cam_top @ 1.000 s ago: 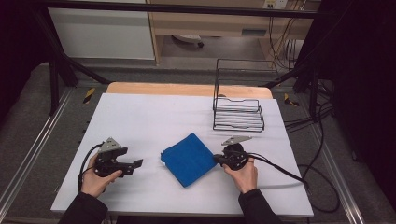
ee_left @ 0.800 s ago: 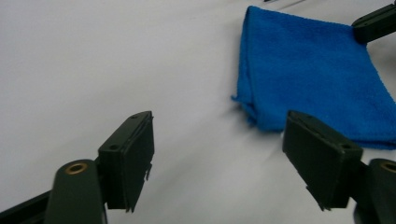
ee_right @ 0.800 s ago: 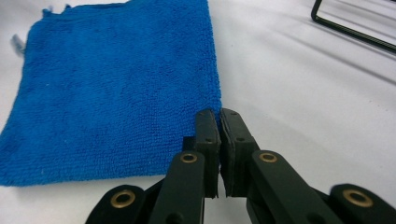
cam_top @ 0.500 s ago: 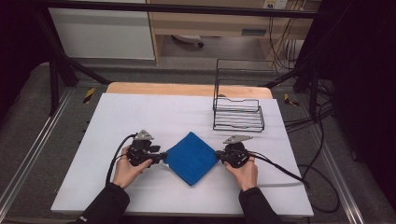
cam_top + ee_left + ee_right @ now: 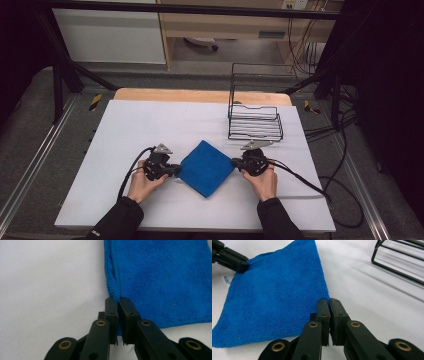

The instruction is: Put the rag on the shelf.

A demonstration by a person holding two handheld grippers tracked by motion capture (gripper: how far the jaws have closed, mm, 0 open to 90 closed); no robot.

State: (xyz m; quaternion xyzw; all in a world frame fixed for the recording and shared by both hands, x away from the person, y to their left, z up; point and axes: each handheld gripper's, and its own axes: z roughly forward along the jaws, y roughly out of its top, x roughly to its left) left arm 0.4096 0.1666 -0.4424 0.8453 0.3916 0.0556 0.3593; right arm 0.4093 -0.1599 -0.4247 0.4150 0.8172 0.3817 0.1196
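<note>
Both corners are now pinched — the left gripper [image 5: 173, 170], its jaws just closed, on the left corner of the blue cloth [image 5: 206, 167] lying mid-table, the right gripper [image 5: 237, 163] clamped on the right corner — so lifting or folding remains.

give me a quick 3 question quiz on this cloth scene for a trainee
1. True or false: the left gripper is shut on a corner of the blue cloth.
2. Which thing stands past the right gripper, farther from the person? A) wire rack B) glass bowl C) cardboard box
3. Fill in: each gripper pinches an opposite ____ of the cloth.

Key:
1. True; in the left gripper view its fingers have just been closing and clamp the cloth's edge.
2. A, the wire rack.
3. Corner.
</note>
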